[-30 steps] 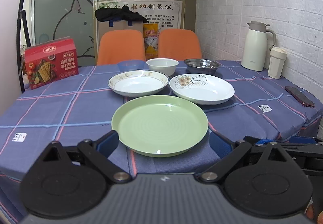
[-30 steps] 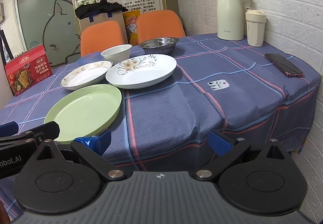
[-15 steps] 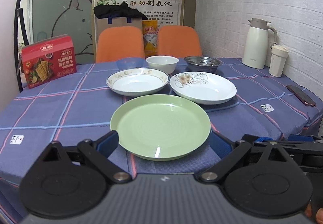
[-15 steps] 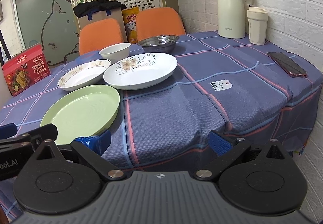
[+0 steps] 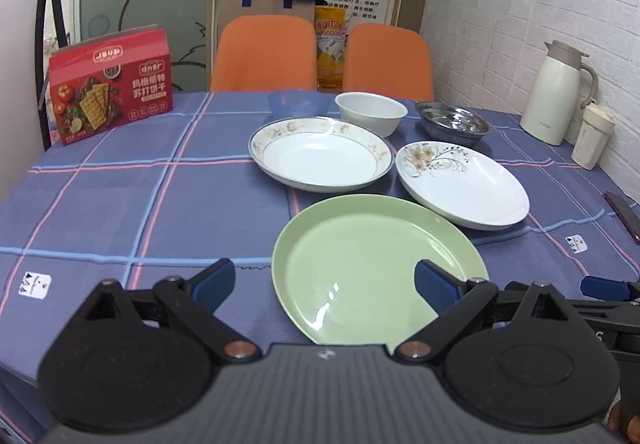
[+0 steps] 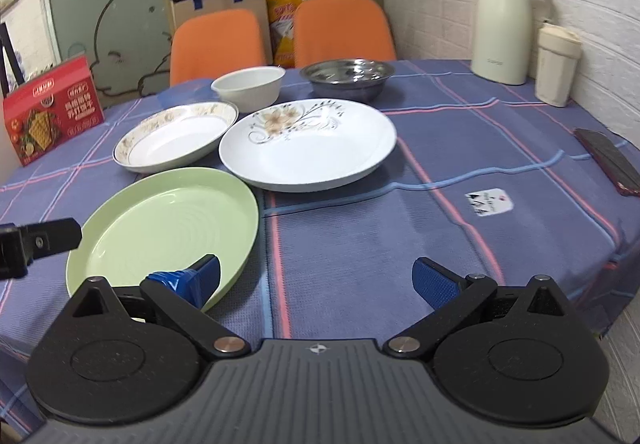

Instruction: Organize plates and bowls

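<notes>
the green plate (image 5: 380, 264), lying flat at the desk's (image 5: 120, 204) near edge, is probably light, stiff plastic, best pinched at its rim by the left tool (image 5: 324, 280), held apart above it.

1. I see the nearest plate (image 5: 372, 264) before two plates side by side (image 5: 320, 156) (image 5: 464, 182).
2. Three bowls (image 5: 298, 103) (image 5: 370, 116) (image 5: 454, 122) line up behind them.
3. The jug (image 5: 556, 96) stands far right.

Each claw (image 5: 324, 282) (image 6: 316, 280) has black hinged arms, silver pivot screws, blue fingertip pads (image 6: 434, 284) and a ribbed grey body.
</notes>
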`<state>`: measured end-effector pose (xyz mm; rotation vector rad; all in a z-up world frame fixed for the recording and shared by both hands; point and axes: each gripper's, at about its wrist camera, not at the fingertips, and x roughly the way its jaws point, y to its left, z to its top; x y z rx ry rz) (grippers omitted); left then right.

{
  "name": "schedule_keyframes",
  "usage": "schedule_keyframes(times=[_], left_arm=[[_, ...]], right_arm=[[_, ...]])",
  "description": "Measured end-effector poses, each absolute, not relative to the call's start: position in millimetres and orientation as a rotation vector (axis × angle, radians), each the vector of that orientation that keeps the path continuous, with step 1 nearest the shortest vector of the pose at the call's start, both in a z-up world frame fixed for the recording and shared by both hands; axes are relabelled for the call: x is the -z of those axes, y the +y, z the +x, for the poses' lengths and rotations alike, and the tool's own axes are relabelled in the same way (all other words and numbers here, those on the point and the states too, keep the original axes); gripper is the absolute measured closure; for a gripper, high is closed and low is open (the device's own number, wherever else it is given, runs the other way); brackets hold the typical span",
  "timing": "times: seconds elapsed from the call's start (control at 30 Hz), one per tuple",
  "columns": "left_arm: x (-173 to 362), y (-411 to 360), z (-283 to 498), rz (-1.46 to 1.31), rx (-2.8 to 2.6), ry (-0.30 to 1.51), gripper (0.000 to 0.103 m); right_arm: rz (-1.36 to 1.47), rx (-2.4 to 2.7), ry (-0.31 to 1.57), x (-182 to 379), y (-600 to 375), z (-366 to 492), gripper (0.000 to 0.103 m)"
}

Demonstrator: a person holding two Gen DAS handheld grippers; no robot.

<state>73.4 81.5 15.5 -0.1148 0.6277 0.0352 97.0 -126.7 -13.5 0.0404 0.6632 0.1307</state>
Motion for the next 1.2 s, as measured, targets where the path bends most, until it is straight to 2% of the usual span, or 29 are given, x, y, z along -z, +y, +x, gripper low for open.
schedule_keyframes(times=[0.43, 0.67, 0.83, 1.03, 1.2], left_arm=[[13.6, 97.5, 143.4, -0.099, -0.067, 0.783, 0.007], [26.5, 103.3, 154.7, -0.07, -0.071, 0.82, 0.007], [31.4, 110.3, 154.5, -0.077, -0.065, 0.824, 0.007], [31.5, 108.7, 153.3, -0.072, -0.052, 0.82, 0.007], [32.8, 108.3, 148.3, -0.073, -0.026, 0.801, 0.009]], right_arm=[[-0.016, -0.258, 0.787, 31.5, -86.5, 148.0, 0.013], [-0.06, -0.289, 0.758, 34.2, -73.1, 149.3, 0.012], [-0.07, -0.342, 0.618, 45.7, -81.5, 136.1, 0.012], [-0.088, -0.381, 0.672, 38.2, -66.7, 143.2, 0.012], [-0.094, -0.419, 0.64, 41.8, -57.5, 137.5, 0.014]])
